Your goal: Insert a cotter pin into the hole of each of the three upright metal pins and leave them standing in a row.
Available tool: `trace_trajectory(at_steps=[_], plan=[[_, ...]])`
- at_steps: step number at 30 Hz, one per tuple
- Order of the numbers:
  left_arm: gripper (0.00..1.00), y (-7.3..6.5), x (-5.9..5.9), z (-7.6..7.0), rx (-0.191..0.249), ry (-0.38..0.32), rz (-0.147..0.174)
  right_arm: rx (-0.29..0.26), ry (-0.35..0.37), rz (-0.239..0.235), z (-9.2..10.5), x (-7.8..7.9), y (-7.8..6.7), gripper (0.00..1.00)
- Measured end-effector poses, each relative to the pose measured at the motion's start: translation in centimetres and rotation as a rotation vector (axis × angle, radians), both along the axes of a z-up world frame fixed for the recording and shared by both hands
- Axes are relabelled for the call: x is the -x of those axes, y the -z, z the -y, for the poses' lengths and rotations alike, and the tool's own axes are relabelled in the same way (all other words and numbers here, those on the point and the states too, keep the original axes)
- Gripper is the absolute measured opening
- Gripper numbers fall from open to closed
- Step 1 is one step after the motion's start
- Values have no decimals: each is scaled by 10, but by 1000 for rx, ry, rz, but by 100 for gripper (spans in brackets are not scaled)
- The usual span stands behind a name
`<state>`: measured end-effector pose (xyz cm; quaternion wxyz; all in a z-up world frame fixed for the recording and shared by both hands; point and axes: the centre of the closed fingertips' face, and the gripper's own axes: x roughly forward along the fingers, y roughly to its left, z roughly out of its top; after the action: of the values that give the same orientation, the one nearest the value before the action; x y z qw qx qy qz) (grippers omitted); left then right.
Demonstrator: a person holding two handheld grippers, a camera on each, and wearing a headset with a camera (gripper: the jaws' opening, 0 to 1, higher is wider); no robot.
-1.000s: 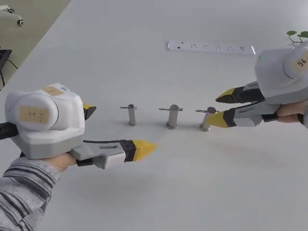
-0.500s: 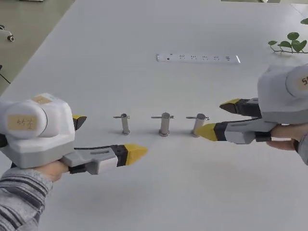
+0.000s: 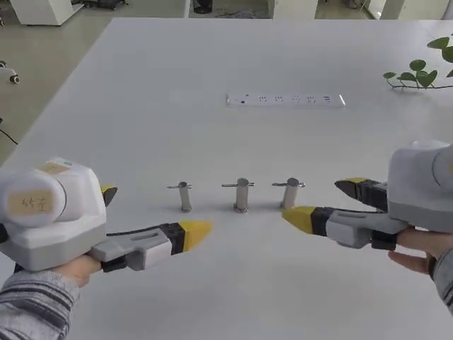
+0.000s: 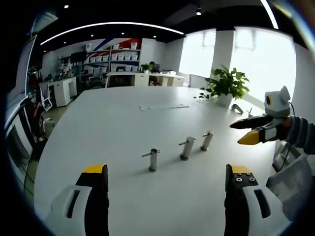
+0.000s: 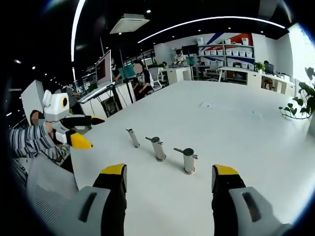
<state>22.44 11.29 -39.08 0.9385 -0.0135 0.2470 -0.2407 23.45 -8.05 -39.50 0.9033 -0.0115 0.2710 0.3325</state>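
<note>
1. L gripper (image 3: pixel 152 212) nearest the person, low over the table (image 3: pixel 212 283), jaws spread wide, nothing btwn them
2. R gripper (image 3: pixel 318 200) also wide apart & empty; lower tip near the rightmost pin, not touching
3. Both flank the row w/o contact. Prob. hands-off so nothing tips, as the task reads as done
4. Three metal pins (image 3: pixel 242 195) upright mid-table, in a row, spaced apart, with cotter pins (image 3: pixel 228 185) crossing each near the top
5. Head view gives the even line, then the power strip (image 3: pixel 285 100) & plant (image 3: pixel 417 74) farther back
6. Gripper views add the row seen slantwise, the opposite gripper beyond it, and an office backdrop: shelves (image 4: pixel 110 56), desks
</note>
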Motion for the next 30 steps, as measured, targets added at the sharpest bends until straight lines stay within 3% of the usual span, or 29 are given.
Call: trace_trajectory(at_steps=[12, 30], plan=[[99, 0, 6, -1, 10, -18, 3, -1, 23, -9, 2, 16, 6, 69], [99, 1, 13, -5, 15, -37, -4, 4, 49, -16, 2, 25, 13, 67]])
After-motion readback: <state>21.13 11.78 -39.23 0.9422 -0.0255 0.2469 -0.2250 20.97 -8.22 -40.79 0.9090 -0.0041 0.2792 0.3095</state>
